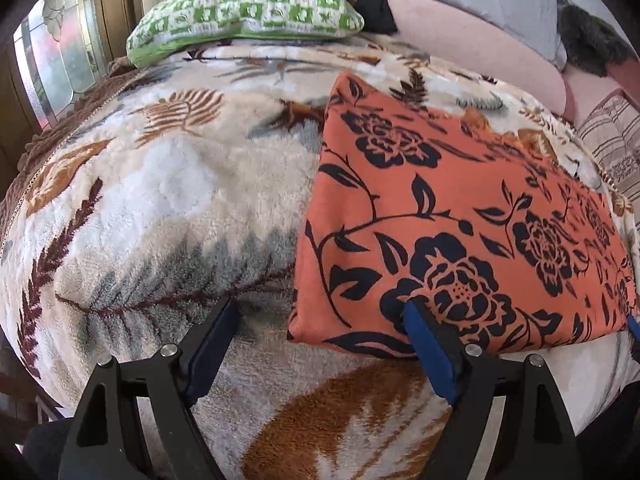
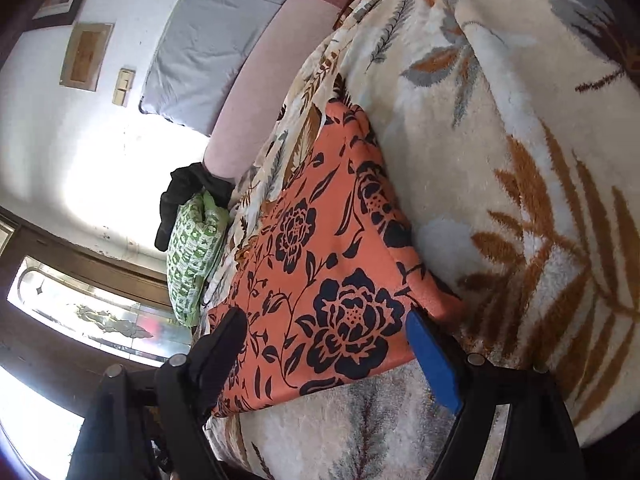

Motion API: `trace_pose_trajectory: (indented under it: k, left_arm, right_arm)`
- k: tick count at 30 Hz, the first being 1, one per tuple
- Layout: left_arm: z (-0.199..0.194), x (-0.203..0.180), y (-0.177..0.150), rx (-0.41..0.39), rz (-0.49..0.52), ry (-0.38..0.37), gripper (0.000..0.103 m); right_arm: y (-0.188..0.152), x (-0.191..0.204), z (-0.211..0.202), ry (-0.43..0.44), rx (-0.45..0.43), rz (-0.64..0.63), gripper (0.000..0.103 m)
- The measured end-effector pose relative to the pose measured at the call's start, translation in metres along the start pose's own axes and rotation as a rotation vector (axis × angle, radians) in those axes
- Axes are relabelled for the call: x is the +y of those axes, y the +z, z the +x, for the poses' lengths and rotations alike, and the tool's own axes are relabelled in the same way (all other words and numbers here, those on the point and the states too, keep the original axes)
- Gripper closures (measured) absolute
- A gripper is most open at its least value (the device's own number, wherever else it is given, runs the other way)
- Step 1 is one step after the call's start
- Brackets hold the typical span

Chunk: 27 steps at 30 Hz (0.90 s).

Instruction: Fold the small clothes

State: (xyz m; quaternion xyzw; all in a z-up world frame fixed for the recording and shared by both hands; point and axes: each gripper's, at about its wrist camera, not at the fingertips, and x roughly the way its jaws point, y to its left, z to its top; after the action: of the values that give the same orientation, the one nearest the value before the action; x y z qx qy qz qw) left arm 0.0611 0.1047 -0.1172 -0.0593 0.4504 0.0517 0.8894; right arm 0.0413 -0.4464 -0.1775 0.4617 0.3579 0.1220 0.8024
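Left wrist view: the folded orange cloth with dark floral print [image 1: 460,220] lies on the leaf-patterned fleece blanket [image 1: 160,200]. Both the left gripper [image 1: 316,320] and right gripper [image 2: 326,334] gape wide (empty); pinching both near corners evenly should keep the fold square.

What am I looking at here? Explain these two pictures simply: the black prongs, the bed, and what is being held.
No robot: a person holds a two-finger claw in each hand, with a camera on each looking along its fingers. One picture is from the left claw, the other from the right claw. Both are open and hold nothing. On the leaf-patterned blanket lies a folded orange cloth with dark flowers; both claws sit at its near edge. Farther back is a green checked pillow.
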Motion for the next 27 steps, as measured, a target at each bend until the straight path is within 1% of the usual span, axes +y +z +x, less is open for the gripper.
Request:
trace_pose_trajectory:
  k: [3, 4, 5, 7, 8, 10, 12, 13, 14, 17, 18, 19, 21, 22, 23, 26, 27]
  left_arm:
    - [-0.017, -0.003, 0.004, -0.091, 0.022, -0.003, 0.018]
    - [-0.019, -0.003, 0.005, -0.107, 0.025, 0.005, 0.018]
    - [-0.016, -0.003, 0.005, -0.091, 0.023, 0.007, 0.018]
    - [-0.002, 0.001, 0.001, -0.006, 0.001, 0.013, 0.018]
    - [0.003, 0.003, -0.003, 0.013, -0.014, 0.012, 0.018]
    - [-0.007, 0.004, -0.004, -0.029, -0.026, 0.016, 0.018]
    - [-0.021, 0.002, -0.004, -0.112, -0.011, 0.01, 0.018]
    - [-0.024, 0.002, -0.003, -0.131, -0.003, 0.011, 0.018]
    - [-0.021, 0.002, -0.003, -0.115, 0.001, 0.008, 0.018]
    - [0.003, 0.007, -0.006, 0.019, -0.016, 0.017, 0.018]
    - [0.002, 0.008, -0.007, 0.01, -0.024, 0.01, 0.018]
    - [-0.005, 0.01, -0.006, -0.019, -0.033, 0.012, 0.018]
    - [-0.022, 0.011, -0.004, -0.115, -0.03, 0.004, 0.018]
    - [-0.025, 0.011, -0.002, -0.136, -0.025, 0.009, 0.018]
    - [-0.023, 0.011, -0.002, -0.125, -0.023, 0.009, 0.018]
    - [0.0, 0.012, -0.005, 0.003, -0.033, 0.02, 0.018]
    - [0.0, 0.013, -0.006, 0.01, -0.035, 0.021, 0.018]
  right_arm:
    - [0.0, 0.001, 0.002, -0.002, 0.002, -0.008, 0.019]
    - [0.0, 0.001, 0.001, 0.003, 0.002, -0.007, 0.019]
    - [-0.001, 0.0, 0.001, 0.006, 0.001, -0.005, 0.019]
    - [-0.001, 0.0, 0.0, 0.009, 0.0, -0.005, 0.019]
    - [-0.001, 0.0, 0.001, 0.008, 0.0, -0.005, 0.019]
    - [-0.001, 0.0, 0.001, 0.009, 0.0, -0.003, 0.019]
    - [-0.001, -0.002, -0.002, 0.01, -0.002, -0.003, 0.019]
    - [-0.002, -0.001, -0.002, 0.008, -0.002, -0.007, 0.019]
    - [-0.002, -0.001, -0.002, 0.003, -0.002, -0.012, 0.019]
    - [-0.002, 0.002, -0.001, -0.011, -0.005, -0.019, 0.019]
    - [-0.002, 0.002, 0.0, -0.016, -0.007, -0.02, 0.019]
    - [-0.003, 0.003, 0.0, -0.02, -0.009, -0.02, 0.019]
    - [-0.004, 0.004, 0.0, -0.024, -0.013, -0.022, 0.019]
    - [-0.004, 0.005, 0.001, -0.028, -0.014, -0.024, 0.019]
    - [-0.005, 0.006, 0.001, -0.032, -0.016, -0.027, 0.019]
    - [-0.006, 0.009, 0.002, -0.044, -0.018, -0.032, 0.019]
    - [-0.006, 0.01, 0.003, -0.046, -0.019, -0.032, 0.019]
